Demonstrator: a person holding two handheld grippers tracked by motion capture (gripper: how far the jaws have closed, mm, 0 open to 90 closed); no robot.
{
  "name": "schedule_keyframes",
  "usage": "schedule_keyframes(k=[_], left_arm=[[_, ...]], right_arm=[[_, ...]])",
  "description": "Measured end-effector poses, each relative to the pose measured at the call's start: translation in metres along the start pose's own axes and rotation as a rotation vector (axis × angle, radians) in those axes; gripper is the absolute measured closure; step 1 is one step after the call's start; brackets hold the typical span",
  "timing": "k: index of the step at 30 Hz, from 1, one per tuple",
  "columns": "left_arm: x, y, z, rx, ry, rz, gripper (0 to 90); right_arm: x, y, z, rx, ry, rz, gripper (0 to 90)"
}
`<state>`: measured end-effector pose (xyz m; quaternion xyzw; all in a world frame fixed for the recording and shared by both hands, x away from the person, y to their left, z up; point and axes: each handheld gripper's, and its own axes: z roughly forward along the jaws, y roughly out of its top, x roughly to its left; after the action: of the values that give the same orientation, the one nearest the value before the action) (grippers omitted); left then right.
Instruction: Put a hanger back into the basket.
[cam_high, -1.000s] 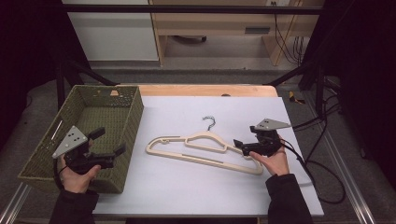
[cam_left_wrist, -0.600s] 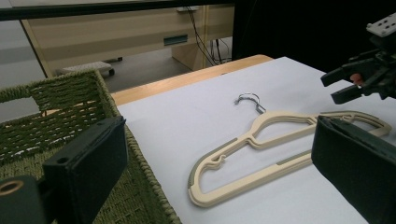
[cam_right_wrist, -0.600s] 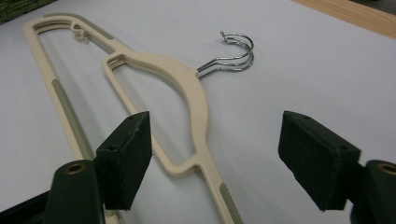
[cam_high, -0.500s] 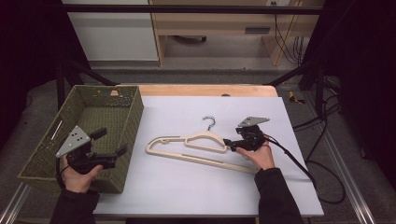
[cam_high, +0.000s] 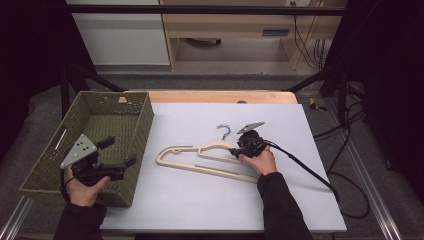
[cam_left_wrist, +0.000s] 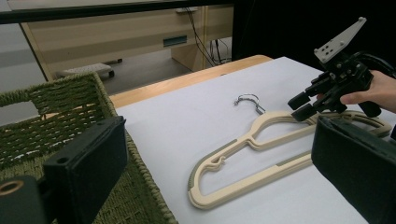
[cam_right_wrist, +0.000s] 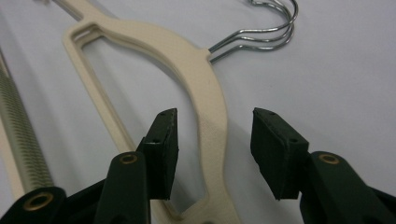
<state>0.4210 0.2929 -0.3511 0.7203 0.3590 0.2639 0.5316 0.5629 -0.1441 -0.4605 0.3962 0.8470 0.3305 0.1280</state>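
**Right fingers narrow around the hanger's shoulder**

The right gripper (cam_right_wrist: 212, 144) has its fingers (cam_right_wrist: 163, 149) straddling the cream arm of the hangers (cam_high: 210, 159), just below the metal hooks (cam_right_wrist: 261, 32). They have just been closing, yet a gap shows on both sides, so nothing is grasped yet. A second ago this gripper hung off to the right of the stack; it has since come down over it near the neck. A pickup looks imminent. The hangers lie flat on the desk (cam_high: 200, 205), beside the woven basket (cam_high: 142, 125). The left gripper (cam_high: 117, 159) hovers by the basket, fingers released and empty.
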Motion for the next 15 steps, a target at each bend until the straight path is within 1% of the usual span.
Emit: schedule_keyframes(k=[1,2,4,5,6,7,8,10,11,13,14,15], left_arm=[[-0.0004,-0.0001,0.0005,0.001,0.000,0.001,3.7],[-0.0004,-0.0001,0.0005,0.001,0.000,0.001,3.7],[-0.0011,-0.0002,0.0014,0.004,-0.002,0.003,3.7],[-0.0014,-0.0004,0.0023,0.007,-0.005,0.004,3.7],[-0.0016,-0.0006,0.0027,0.008,-0.005,0.004,3.7],[-0.0016,-0.0006,0.0027,0.008,-0.005,0.004,3.7],[-0.0019,-0.0007,0.0035,0.013,-0.004,0.008,3.7],[-0.0025,-0.0008,0.0043,0.014,-0.005,0.008,3.7],[-0.0029,-0.0008,0.0046,0.015,-0.005,0.011,3.7],[-0.0036,-0.0008,0.0055,0.018,-0.006,0.009,3.7],[-0.0035,-0.0008,0.0058,0.021,-0.007,0.013,3.7],[-0.0037,-0.0009,0.0061,0.023,-0.007,0.014,3.7]], right_arm=[[-0.0012,-0.0008,0.0013,0.010,-0.002,-0.018,53.8],[0.0003,-0.0009,0.0027,0.016,0.003,0.003,55.3],[0.0010,-0.0015,0.0059,0.016,0.006,0.004,57.6],[0.0017,-0.0020,0.0071,0.026,0.008,0.011,59.2],[0.0015,-0.0023,0.0079,0.046,0.003,0.004,60.8],[0.0015,-0.0023,0.0079,0.046,0.003,0.004,60.8],[0.0007,-0.0030,0.0089,0.036,0.000,-0.003,66.0],[0.0005,-0.0023,0.0074,0.052,-0.009,0.006,71.6],[-0.0001,-0.0021,0.0071,0.053,0.005,0.005,73.1],[0.0009,-0.0021,0.0066,0.052,0.003,0.014,74.6],[0.0013,-0.0018,0.0063,0.056,-0.003,0.027,74.7],[0.0015,-0.0019,0.0064,0.054,0.000,0.034,74.8]])
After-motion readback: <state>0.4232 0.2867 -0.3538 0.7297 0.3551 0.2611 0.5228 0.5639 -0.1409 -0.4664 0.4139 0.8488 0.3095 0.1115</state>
